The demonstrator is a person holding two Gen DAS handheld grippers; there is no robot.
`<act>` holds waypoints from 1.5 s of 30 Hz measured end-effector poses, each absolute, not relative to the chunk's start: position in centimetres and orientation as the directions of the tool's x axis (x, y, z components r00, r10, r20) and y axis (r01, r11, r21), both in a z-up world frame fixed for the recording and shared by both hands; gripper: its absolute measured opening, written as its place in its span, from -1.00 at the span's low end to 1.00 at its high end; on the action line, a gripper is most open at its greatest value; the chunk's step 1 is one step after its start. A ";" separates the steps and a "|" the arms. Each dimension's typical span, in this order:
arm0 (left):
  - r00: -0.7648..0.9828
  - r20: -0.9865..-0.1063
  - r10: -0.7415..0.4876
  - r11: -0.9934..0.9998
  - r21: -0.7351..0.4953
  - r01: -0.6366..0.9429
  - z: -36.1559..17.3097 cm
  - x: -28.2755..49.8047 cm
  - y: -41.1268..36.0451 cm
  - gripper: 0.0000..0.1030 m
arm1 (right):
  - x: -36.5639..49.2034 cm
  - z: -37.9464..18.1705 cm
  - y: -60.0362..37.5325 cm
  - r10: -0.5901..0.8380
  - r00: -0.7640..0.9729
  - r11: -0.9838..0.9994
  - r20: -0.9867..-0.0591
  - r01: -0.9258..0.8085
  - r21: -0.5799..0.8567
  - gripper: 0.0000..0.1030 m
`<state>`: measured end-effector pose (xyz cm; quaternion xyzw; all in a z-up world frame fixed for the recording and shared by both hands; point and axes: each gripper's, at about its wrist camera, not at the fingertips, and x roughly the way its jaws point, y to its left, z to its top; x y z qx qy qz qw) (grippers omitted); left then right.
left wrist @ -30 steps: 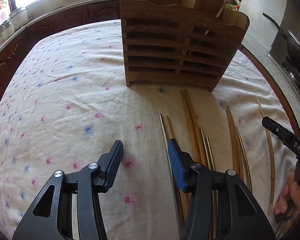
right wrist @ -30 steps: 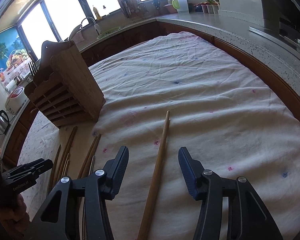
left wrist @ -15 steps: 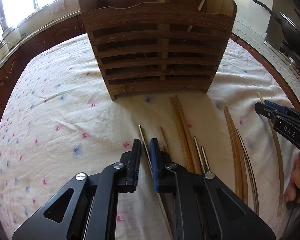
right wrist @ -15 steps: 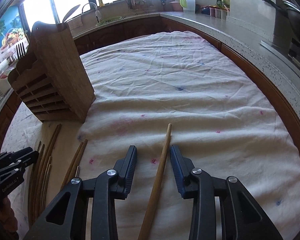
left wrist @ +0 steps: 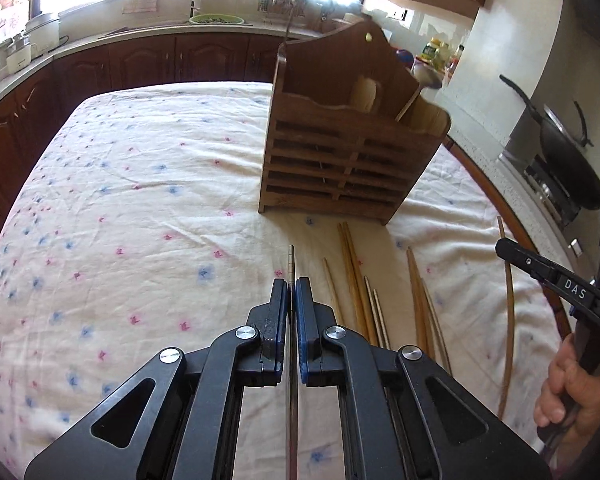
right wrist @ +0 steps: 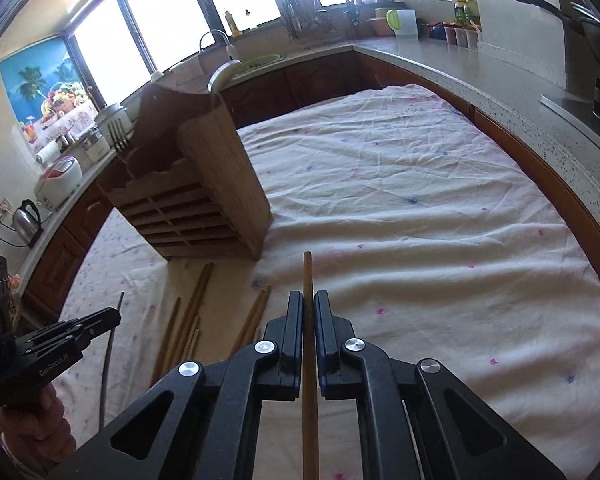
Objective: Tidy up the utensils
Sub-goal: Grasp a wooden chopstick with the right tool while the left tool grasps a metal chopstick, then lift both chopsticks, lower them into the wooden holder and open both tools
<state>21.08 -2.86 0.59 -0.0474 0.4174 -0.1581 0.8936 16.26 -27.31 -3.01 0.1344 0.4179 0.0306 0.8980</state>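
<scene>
My left gripper (left wrist: pixel 291 286) is shut on a thin metal chopstick (left wrist: pixel 290 266) and holds it above the cloth, its tip toward the wooden utensil holder (left wrist: pixel 348 160). My right gripper (right wrist: pixel 308 298) is shut on a wooden chopstick (right wrist: pixel 307 272), also lifted, just right of the holder (right wrist: pixel 204 184). Several wooden and metal chopsticks (left wrist: pixel 356 272) lie on the cloth in front of the holder; they also show in the right wrist view (right wrist: pixel 192 308). The holder has a spoon and a wooden utensil in it.
The table has a flowered white cloth (left wrist: pixel 120 208). A wok (left wrist: pixel 560 148) sits on the stove at the right. Kitchen counters with a sink (left wrist: pixel 216 20), rice cooker (right wrist: pixel 58 180) and kettle (right wrist: pixel 26 220) ring the table.
Both grippers closed on a chopstick each, the left on the metal one and the right on the wooden one, and lifted them off the cloth.
</scene>
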 end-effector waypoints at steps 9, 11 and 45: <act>0.676 -0.620 -0.397 0.917 -0.286 0.277 6.3 16.8 -1.0 -0.93 | 13.2 4.1 -24.9 0.219 0.749 0.956 -0.625 -0.035 0.292 -0.89; 0.688 -0.602 -0.406 0.914 -0.292 0.283 7.3 16.3 -0.4 -0.93 | 12.9 5.4 -24.8 0.222 0.766 0.955 -0.603 -0.048 0.291 -0.89; 0.845 -0.366 -0.389 0.911 -0.291 0.294 17.1 19.3 1.9 -0.93 | 15.6 13.8 -24.9 0.228 0.884 0.950 -0.409 -0.109 0.293 -0.89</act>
